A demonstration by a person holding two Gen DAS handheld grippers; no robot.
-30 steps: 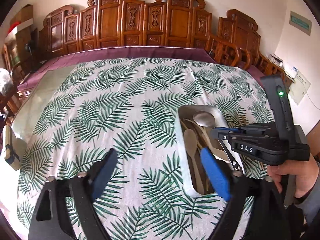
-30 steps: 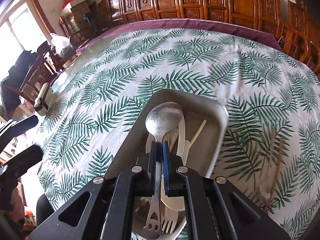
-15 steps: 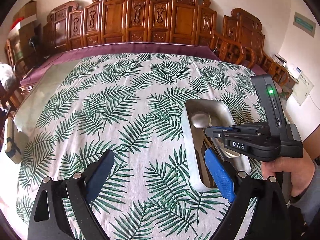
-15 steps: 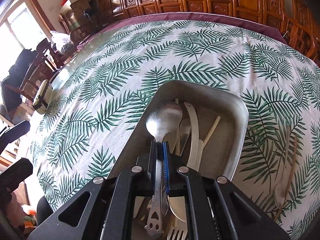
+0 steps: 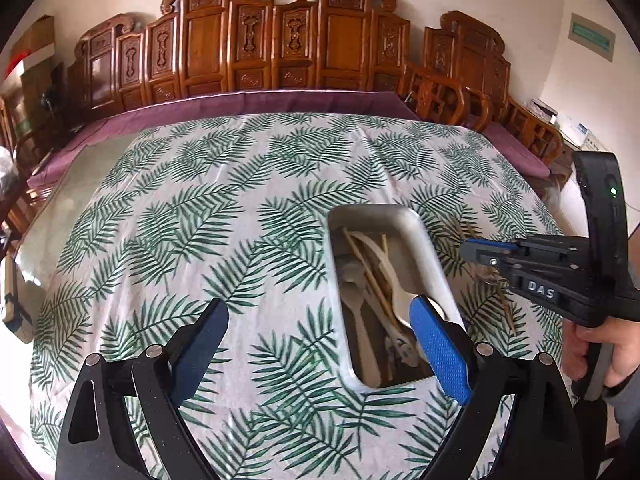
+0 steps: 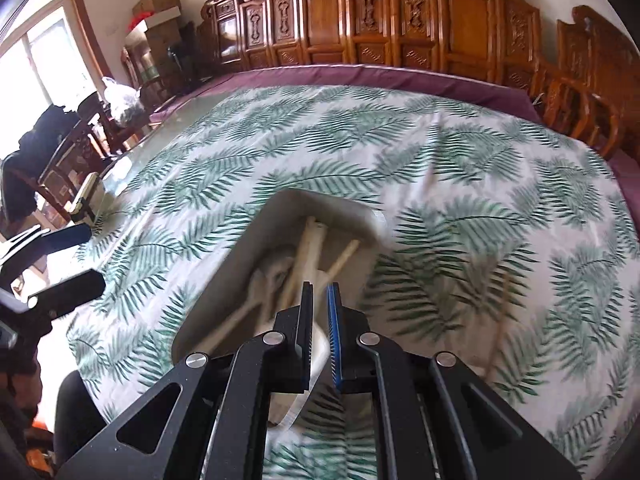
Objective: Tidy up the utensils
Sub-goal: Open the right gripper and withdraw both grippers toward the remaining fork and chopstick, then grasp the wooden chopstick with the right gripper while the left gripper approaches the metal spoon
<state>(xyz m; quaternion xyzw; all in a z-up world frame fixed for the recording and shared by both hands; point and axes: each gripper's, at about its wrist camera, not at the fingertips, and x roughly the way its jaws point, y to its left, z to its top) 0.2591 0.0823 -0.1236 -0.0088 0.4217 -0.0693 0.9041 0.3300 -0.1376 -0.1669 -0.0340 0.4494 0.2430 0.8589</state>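
Left gripper (image 5: pixel 318 344): jaws spread wide, nothing between them; lower centre of the left wrist view, above the tablecloth.
Right gripper (image 6: pixel 320 292): jaws nearly together, a thin gap, gripping nothing; lower centre of its own view, over the tray's right rim.
Hand (image 5: pixel 612 348): holds the right gripper's handle, right edge of the left view.
Tray (image 5: pixel 430 248): metal, right of centre, holding pale spoons and chopsticks (image 5: pixel 370 276).
Loose chopsticks (image 5: pixel 508 312): on the tablecloth (image 5: pixel 200 220) right of the tray.
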